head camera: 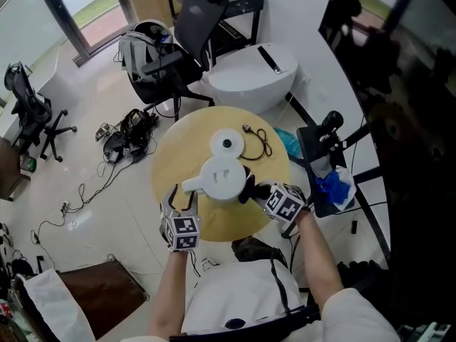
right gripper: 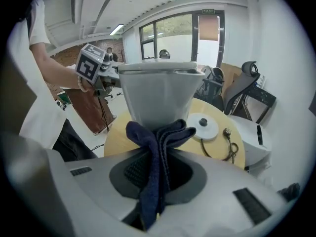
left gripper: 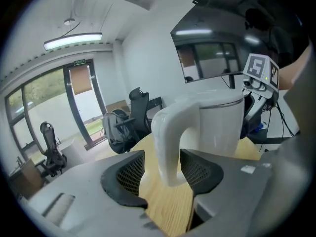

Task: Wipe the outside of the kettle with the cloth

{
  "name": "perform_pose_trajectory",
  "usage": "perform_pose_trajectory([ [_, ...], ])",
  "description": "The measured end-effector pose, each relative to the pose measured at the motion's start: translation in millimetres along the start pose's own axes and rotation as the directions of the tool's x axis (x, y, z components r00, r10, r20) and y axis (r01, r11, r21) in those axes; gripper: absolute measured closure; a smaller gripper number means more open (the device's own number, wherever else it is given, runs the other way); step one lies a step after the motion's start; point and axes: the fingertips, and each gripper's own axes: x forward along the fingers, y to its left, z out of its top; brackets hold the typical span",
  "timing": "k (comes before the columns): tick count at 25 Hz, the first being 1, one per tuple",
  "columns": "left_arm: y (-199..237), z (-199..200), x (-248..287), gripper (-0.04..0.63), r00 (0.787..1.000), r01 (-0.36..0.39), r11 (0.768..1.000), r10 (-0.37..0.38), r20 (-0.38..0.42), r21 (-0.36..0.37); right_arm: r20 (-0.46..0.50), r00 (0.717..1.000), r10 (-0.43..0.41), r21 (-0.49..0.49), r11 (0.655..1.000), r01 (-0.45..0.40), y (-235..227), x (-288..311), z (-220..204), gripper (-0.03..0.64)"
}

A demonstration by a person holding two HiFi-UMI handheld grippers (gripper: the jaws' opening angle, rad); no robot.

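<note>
A white kettle point(head camera: 222, 177) stands upright in the middle of the round wooden table point(head camera: 274, 164), off its base. Its curved handle point(left gripper: 168, 137) lies between the jaws of my left gripper point(left gripper: 165, 174); a gap shows beside the left pad, so the jaws stand open around it. In the head view the left gripper point(head camera: 181, 199) sits at the kettle's near left. My right gripper point(right gripper: 157, 169) is shut on a folded dark blue cloth point(right gripper: 158, 137), whose bunched end rests against the kettle's wall point(right gripper: 155, 98). From above, the right gripper point(head camera: 251, 189) is at the kettle's near right.
The round white kettle base point(head camera: 227, 143) lies behind the kettle, its black cord and plug point(head camera: 258, 142) trailing right. Around the table stand a black office chair point(head camera: 192, 27), a white rounded unit point(head camera: 249, 73) and a stand with blue cloths point(head camera: 333, 187). Cables litter the floor at left.
</note>
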Motion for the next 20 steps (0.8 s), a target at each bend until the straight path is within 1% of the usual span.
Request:
perform_pose_trajectory([
  [2,-2.3,3.5,3.0,0.384,1.0,-0.019,1.0,0.019,0.009,-0.011,0.005,1.0,-0.004,-0.007,1.0,0.005,0.3,-3.4,3.9,0.552],
  [4,-2.6,4.8,6.2,0.43,0.999,-0.035,0.999,0.035,0.012,-0.03,0.007,1.0,-0.009,-0.005,1.0,0.009,1.7,-5.8,6.3,0.552],
  [6,-2.4,5.5,8.3,0.434,1.0,-0.024,0.998,0.025,0.017,-0.051,0.008,1.0,-0.013,0.005,1.0,0.013,2.7,-8.5,6.2,0.552],
  [10,-2.5,9.8,15.6,0.436,0.997,0.063,0.997,-0.061,0.041,-0.049,0.019,1.0,-0.024,0.021,0.999,0.024,-4.6,-16.1,2.9,0.552],
  [13,-2.3,14.5,22.9,0.439,0.985,0.161,0.987,-0.16,0.058,-0.024,0.031,0.999,-0.014,0.017,1.0,0.014,-8.5,-16.4,1.2,0.552],
  [14,-4.2,17.0,25.4,0.439,0.978,0.201,0.98,-0.201,0.063,-0.002,0.033,0.999,-0.01,0.019,1.0,0.009,-8.7,-17.5,-0.2,0.552],
  [16,-8.8,21.7,30.6,0.439,0.955,0.287,0.957,-0.289,0.065,0.048,0.034,0.999,0.0,0.028,1.0,-0.001,-7.6,-19.8,-4.2,0.552],
  [18,-13.3,25.4,35.6,0.439,0.925,0.37,0.925,-0.375,0.053,0.092,0.039,0.999,0.011,0.023,1.0,-0.012,-5.0,-22.6,-6.2,0.552],
  [20,-17.8,28.7,40.5,0.439,0.892,0.443,0.886,-0.451,0.027,0.136,0.05,0.998,0.026,0.008,1.0,-0.027,-0.5,-25.8,-5.6,0.552],
])
